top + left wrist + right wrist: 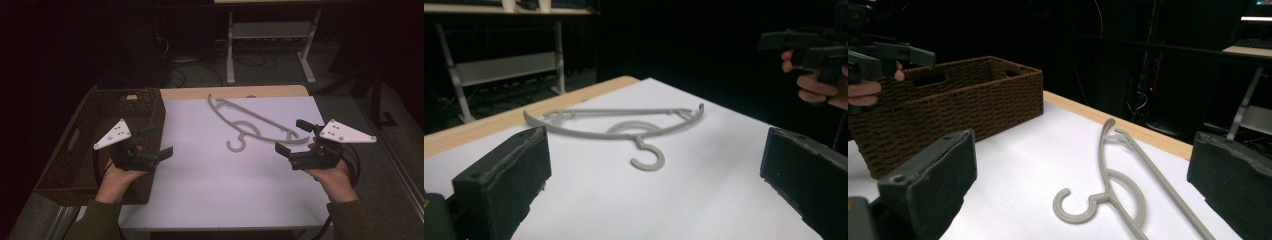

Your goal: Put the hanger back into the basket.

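While both grippers' jaws gape empty, the right gripper (295,136) hides the hanger's (250,125) tip.

Count: 1 grey hanger (252,126); 1 brown woven basket (90,120); 2 tongs, left (156,142) and right (293,136); 1 desk (210,195).

Left claw (156,141) and right claw (292,135) hover apart, jaws wide.
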### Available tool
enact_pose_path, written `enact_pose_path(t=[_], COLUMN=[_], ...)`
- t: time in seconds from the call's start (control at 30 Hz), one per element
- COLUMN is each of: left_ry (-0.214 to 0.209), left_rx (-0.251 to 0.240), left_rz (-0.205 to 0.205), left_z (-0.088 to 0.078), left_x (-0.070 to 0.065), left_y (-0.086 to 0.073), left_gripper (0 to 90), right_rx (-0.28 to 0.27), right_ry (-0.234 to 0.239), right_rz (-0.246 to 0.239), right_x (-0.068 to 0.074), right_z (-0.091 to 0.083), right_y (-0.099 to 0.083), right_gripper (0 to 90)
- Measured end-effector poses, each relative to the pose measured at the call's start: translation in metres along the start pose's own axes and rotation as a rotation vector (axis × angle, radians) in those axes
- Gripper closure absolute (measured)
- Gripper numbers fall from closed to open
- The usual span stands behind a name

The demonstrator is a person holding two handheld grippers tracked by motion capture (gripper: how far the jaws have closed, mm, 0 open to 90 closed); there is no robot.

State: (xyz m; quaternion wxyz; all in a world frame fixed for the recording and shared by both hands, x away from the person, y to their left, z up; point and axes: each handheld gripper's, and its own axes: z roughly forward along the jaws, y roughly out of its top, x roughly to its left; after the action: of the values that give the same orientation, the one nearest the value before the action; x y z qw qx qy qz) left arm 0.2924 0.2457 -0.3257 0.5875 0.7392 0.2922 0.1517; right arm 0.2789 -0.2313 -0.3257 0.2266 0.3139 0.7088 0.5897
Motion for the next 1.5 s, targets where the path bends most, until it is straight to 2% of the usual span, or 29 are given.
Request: enact_pose_path(t=[0.1, 0.17, 0.2, 0.23, 0.43, 0.57, 0.6, 0.67, 0.73, 0.8, 0.83, 0.87, 0.9, 1.13, 1.17, 1.2, 1.23, 1.27, 1.3, 1.33, 1.43, 1.5], left_ry=[0.005, -0.007, -0.023, -0.023, -0.048, -0.064, -0.07, -0.075, -0.079, -0.088, -0.088, -0.09, -0.093, -0.104, -0.105, -0.108, -0.111, -0.113, -0.114, -0.116, -0.119, -0.122], left_rx=[0.049, 0.081, 0.106, 0.106, 0.165, 0.182, 0.189, 0.201, 0.211, 0.221, 0.221, 0.221, 0.225, 0.241, 0.24, 0.247, 0.246, 0.244, 0.241, 0.24, 0.24, 0.242], left_rz=[0.015, 0.017, 0.02, 0.02, 0.031, 0.03, 0.032, 0.035, 0.031, 0.034, 0.034, 0.034, 0.032, 0.027, 0.03, 0.034, 0.034, 0.035, 0.035, 0.037, 0.036, 0.04], left_z=[0.008, 0.013, 0.02, 0.02, 0.037, 0.045, 0.047, 0.051, 0.055, 0.059, 0.059, 0.06, 0.06, 0.065, 0.065, 0.065, 0.066, 0.066, 0.066, 0.066, 0.066, 0.067], left_x=[-0.006, -0.011, -0.015, -0.015, -0.027, -0.034, -0.035, -0.037, -0.038, -0.039, -0.039, -0.039, -0.04, -0.041, -0.041, -0.042, -0.042, -0.042, -0.042, -0.042, -0.042, -0.042], left_y=[0.001, 0.0, -0.002, -0.002, -0.011, -0.016, -0.018, -0.022, -0.026, -0.032, -0.032, -0.034, -0.036, -0.047, -0.048, -0.048, -0.048, -0.048, -0.048, -0.048, -0.048, -0.049], left_gripper=[0.0, 0.0, 0.0, 0.0, 0.0, 0.0, 0.0, 0.0, 0.0, 0.0, 0.0, 0.0, 0.0, 0.0, 0.0, 0.0, 0.0, 0.0, 0.0, 0.0, 0.0, 0.0], right_rx=[0.023, 0.045, 0.074, 0.074, 0.157, 0.203, 0.232, 0.246, 0.29, 0.318, 0.318, 0.337, 0.337, 0.419, 0.428, 0.454, 0.454, 0.464, 0.496, 0.496, 0.524, 0.531], right_ry=[-0.009, -0.012, -0.019, -0.019, -0.027, -0.022, -0.023, -0.021, -0.008, -0.01, -0.01, -0.005, -0.005, -0.031, -0.03, -0.026, -0.026, -0.024, -0.021, -0.021, -0.03, -0.028], right_rz=[-0.005, -0.004, -0.002, -0.002, 0.011, 0.02, 0.029, 0.029, 0.047, 0.044, 0.044, 0.042, 0.042, 0.032, 0.049, 0.047, 0.047, 0.052, 0.047, 0.047, 0.028, 0.025], right_x=[-0.002, -0.003, -0.004, -0.004, -0.01, -0.015, -0.017, -0.019, -0.025, -0.029, -0.029, -0.033, -0.033, -0.049, -0.052, -0.058, -0.058, -0.06, -0.064, -0.064, -0.071, -0.073], right_z=[0.003, 0.006, 0.009, 0.009, 0.022, 0.036, 0.045, 0.049, 0.065, 0.075, 0.075, 0.086, 0.086, 0.124, 0.13, 0.143, 0.143, 0.15, 0.162, 0.162, 0.184, 0.189], right_y=[-0.002, -0.003, -0.005, -0.005, -0.009, -0.011, -0.013, -0.013, -0.015, -0.017, -0.017, -0.02, -0.02, -0.03, -0.032, -0.037, -0.037, -0.039, -0.043, -0.043, -0.048, -0.049], right_gripper=[0.0, 0.0, 0.0, 0.0, 0.0, 4.8, 10.3, 13.8, 25.1, 35.7, 35.7, 46.5, 46.5, 79.6, 83.6, 89.2, 89.2, 89.3, 89.3, 89.3, 89.4, 89.3])
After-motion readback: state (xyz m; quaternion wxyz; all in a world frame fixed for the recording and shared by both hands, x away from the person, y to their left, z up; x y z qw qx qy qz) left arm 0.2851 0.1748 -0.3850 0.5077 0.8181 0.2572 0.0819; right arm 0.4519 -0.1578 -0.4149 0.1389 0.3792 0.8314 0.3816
